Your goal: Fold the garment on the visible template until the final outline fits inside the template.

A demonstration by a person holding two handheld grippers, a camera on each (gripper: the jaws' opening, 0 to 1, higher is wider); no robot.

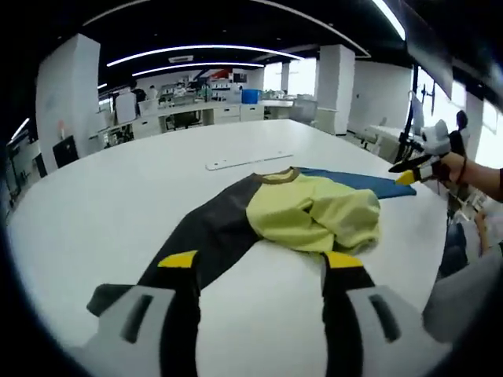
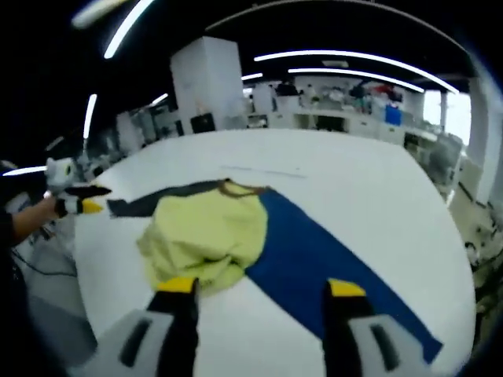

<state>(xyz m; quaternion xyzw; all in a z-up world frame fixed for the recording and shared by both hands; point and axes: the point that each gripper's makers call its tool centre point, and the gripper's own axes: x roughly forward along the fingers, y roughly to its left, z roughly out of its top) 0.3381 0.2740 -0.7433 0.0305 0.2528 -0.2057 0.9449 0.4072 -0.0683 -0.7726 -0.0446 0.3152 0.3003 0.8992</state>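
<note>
Left gripper (image 1: 259, 263): yellow-tipped jaws spread apart, nothing between them; just ahead, the crumpled yellow-green garment (image 1: 314, 214) lies bunched on a flat dark template (image 1: 212, 228). Right gripper (image 2: 263, 287): jaws likewise apart and empty, garment ahead-left, smooth blue template panel (image 2: 314, 267) running between the jaws on the white table (image 2: 354, 181).

garment (image 1: 314, 216) bunched on table (image 1: 118, 181), template strip (image 1: 247, 162) beyond it, desks (image 1: 228, 112) far behind

The garment (image 1: 314, 212) is pale yellow-green with a brown collar — one sleeve black, the other blue — on a white table (image 1: 118, 204).
</note>
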